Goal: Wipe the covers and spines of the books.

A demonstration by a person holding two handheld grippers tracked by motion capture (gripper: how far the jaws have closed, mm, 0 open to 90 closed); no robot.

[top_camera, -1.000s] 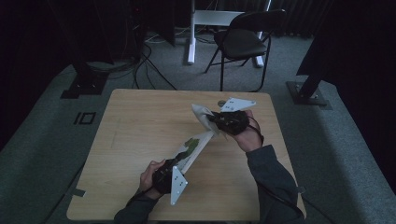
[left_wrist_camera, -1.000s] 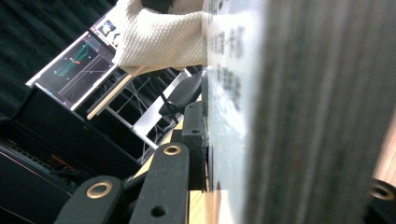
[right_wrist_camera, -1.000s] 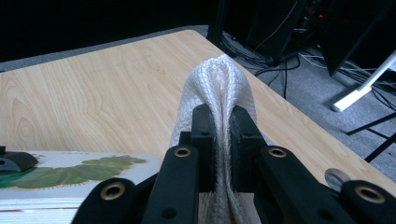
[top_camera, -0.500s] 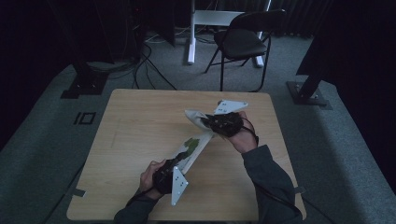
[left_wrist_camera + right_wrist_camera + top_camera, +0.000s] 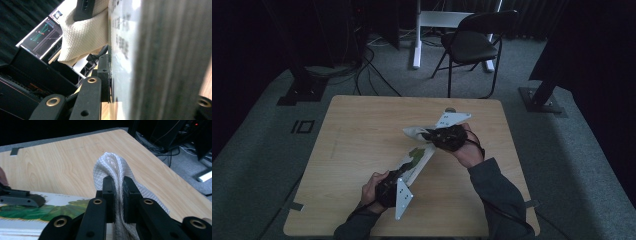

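Pinching waffle-textured white cloth [image 5: 113, 167]

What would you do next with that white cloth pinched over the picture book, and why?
Probably draw the right tongs along the book, wiping its cover. They are shut on the white cloth, which hangs right above the green picture, while the left tongs clamp the book's near edge, holding it steady on the table. That looks like a wipe set up.
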